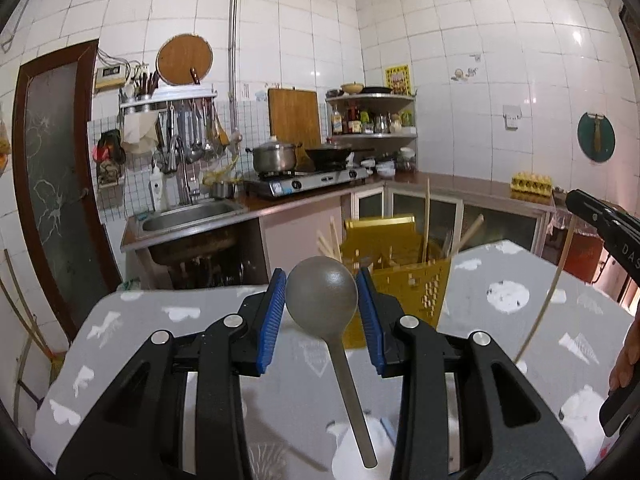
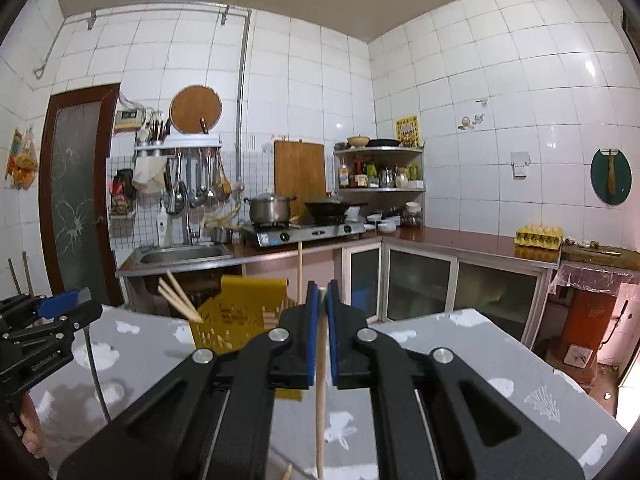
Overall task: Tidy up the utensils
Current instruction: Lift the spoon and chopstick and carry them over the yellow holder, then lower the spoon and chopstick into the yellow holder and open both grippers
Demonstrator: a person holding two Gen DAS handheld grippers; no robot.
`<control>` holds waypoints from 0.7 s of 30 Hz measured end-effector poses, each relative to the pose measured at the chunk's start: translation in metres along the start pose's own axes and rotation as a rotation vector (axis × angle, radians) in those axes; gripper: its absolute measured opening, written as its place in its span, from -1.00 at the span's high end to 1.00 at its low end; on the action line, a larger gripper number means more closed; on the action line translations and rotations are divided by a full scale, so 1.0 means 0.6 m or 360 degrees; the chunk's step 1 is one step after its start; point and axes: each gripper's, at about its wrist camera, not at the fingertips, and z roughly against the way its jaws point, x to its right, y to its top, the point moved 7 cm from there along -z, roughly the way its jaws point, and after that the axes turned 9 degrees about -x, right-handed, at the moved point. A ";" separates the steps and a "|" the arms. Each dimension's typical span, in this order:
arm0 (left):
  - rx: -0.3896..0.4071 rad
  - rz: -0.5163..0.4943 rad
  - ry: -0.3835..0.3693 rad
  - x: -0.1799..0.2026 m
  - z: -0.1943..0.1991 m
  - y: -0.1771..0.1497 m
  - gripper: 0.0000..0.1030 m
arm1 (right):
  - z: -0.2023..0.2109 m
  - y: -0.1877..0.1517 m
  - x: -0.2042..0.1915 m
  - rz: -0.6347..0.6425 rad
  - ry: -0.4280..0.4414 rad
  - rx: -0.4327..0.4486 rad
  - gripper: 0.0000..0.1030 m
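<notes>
The bench (image 1: pixel 192 320), covered in a grey cloth with white prints, fills the lower half of both views, and behind it the white-tiled kitchen wall (image 2: pixel 304 80) takes up the upper half. Along that wall, a kitchen counter (image 2: pixel 460 240) carries a gas stove (image 2: pixel 308 234) with a steel pot (image 2: pixel 269 208) and a dark wok (image 2: pixel 330 210), while a steel sink (image 1: pixel 192 216) sits at middle left in the left wrist view. At the far edge of the bench, in the centre of both frames, stands a yellow slotted utensil basket (image 1: pixel 404 264) with chopsticks (image 2: pixel 178 298) leaning out of it toward the upper left. In the left wrist view the left tool (image 1: pixel 322 312) occupies the bottom centre, its blue pads pressed against either side of the round bowl of a grey spoon (image 1: pixel 322 300), whose handle runs down toward the bottom edge; the spoon bowl sits just in front of the basket in the picture. In the right wrist view the right tool (image 2: pixel 322 332) is narrowed at bottom centre onto a single pale chopstick (image 2: pixel 320 400), which stands nearly upright between the pads and runs down out of the frame. The left tool also shows at the left edge of the right wrist view, and the right tool at the right edge of the left wrist view.
</notes>
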 end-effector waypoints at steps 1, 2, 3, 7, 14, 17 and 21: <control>0.0013 0.0006 -0.0003 0.000 -0.001 0.011 0.32 | -0.003 0.010 -0.001 -0.0005 0.0007 0.0009 0.90; 0.0021 0.0010 -0.0006 0.000 -0.002 0.020 0.32 | -0.005 0.017 -0.002 -0.0005 0.0013 0.0012 0.90; 0.0039 0.0013 -0.0007 0.000 -0.003 0.033 0.32 | -0.008 0.029 -0.004 -0.0004 0.0021 0.0024 0.90; 0.0092 0.0010 -0.0006 0.003 -0.013 0.082 0.32 | -0.019 0.075 -0.017 0.0004 0.0048 0.0068 0.90; 0.0208 0.0016 0.0001 0.014 -0.040 0.181 0.32 | -0.048 0.174 -0.037 -0.0016 0.0103 0.0158 0.90; 0.0274 -0.0012 0.0027 0.022 -0.061 0.227 0.32 | -0.073 0.208 -0.046 -0.0038 0.0122 0.0178 0.91; 0.0321 -0.0045 0.0070 0.032 -0.099 0.266 0.32 | -0.110 0.236 -0.058 -0.0054 0.0118 0.0213 0.91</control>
